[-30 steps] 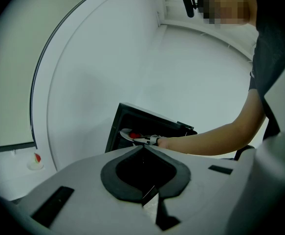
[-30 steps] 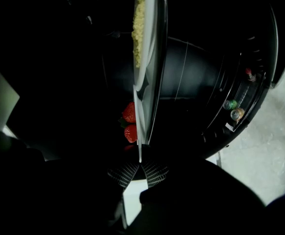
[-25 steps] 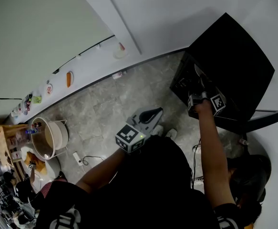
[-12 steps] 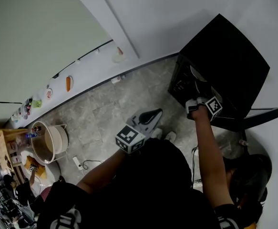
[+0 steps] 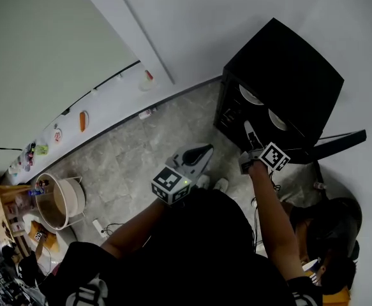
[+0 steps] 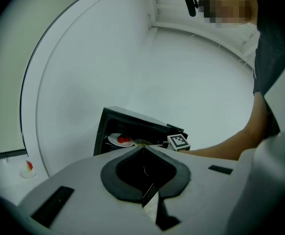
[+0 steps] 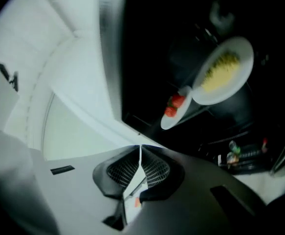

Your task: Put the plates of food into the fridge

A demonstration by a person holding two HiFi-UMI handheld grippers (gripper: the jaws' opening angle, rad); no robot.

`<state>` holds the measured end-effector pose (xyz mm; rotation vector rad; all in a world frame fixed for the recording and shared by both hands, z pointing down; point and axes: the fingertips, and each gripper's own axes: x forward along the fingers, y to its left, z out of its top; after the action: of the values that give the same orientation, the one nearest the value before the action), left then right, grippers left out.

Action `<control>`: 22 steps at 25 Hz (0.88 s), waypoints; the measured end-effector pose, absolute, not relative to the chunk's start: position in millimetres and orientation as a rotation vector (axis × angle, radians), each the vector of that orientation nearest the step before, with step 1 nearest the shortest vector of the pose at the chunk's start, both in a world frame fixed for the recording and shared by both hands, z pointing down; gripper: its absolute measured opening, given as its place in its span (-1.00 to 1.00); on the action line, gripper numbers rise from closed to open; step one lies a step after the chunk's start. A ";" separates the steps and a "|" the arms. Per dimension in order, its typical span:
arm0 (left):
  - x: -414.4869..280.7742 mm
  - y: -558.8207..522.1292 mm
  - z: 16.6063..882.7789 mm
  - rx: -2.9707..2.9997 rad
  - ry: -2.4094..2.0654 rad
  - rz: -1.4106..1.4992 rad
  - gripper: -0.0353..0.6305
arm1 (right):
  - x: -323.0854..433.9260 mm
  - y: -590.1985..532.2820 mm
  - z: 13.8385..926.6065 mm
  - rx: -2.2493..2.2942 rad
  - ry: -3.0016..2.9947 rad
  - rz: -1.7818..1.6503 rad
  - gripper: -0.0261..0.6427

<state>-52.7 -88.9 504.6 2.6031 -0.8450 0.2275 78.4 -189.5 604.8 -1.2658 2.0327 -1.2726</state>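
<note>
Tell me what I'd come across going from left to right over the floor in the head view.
Round tub → left tool → black fridge.

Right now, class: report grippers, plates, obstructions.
Left gripper shut, empty. Right gripper jaws just closed, nothing between. Red-food plate, yellow-food plate inside fridge. Door open, nothing blocking.
</note>
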 end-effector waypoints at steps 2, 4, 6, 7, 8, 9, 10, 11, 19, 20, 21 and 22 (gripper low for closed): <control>-49.1 -84.5 502.9 2.617 -0.831 0.224 -0.82 | 76.4 -177.1 592.4 -1.277 2.107 -1.201 -0.83; -45.5 -78.5 501.7 2.626 -0.818 0.218 -0.82 | 72.4 -162.6 581.1 -1.284 2.180 -1.142 -0.84; -42.6 -70.9 500.5 2.631 -0.807 0.211 -0.82 | 69.0 -147.7 568.8 -1.297 2.247 -1.072 -0.84; -41.5 -67.0 499.7 2.634 -0.801 0.210 -0.82 | 67.5 -140.5 562.9 -1.305 2.278 -1.036 -0.84; -40.5 -63.2 499.0 2.637 -0.794 0.209 -0.82 | 65.9 -133.4 557.3 -1.312 2.306 -1.004 -0.84; -39.4 -59.6 498.3 2.640 -0.788 0.209 -0.82 | 64.5 -126.4 552.3 -1.316 2.331 -0.976 -0.84; -38.1 -56.4 497.5 2.643 -0.783 0.208 -0.82 | 63.3 -119.7 547.8 -1.319 2.358 -0.950 -0.84; -36.9 -53.5 496.2 2.647 -0.779 0.206 -0.82 | 62.2 -113.2 543.5 -1.323 2.387 -0.923 -0.84; -27.4 -39.1 489.8 2.664 -0.759 0.205 -0.82 | 61.8 -69.0 505.6 -1.351 2.524 -0.718 -0.84; -24.8 -37.7 488.3 2.669 -0.756 0.205 -0.82 | 62.1 -64.3 501.1 -1.358 2.538 -0.693 -0.84; -22.4 -35.5 486.3 2.674 -0.754 0.207 -0.82 | 62.2 -59.1 496.6 -1.365 2.554 -0.668 -0.84; -19.9 -32.9 484.3 2.679 -0.752 0.210 -0.82 | 61.9 -53.8 492.3 -1.372 2.570 -0.642 -0.84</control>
<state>-19.9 -32.9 484.3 2.6792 -0.7516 0.2096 61.9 -53.8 492.3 -1.3716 2.5698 -0.6417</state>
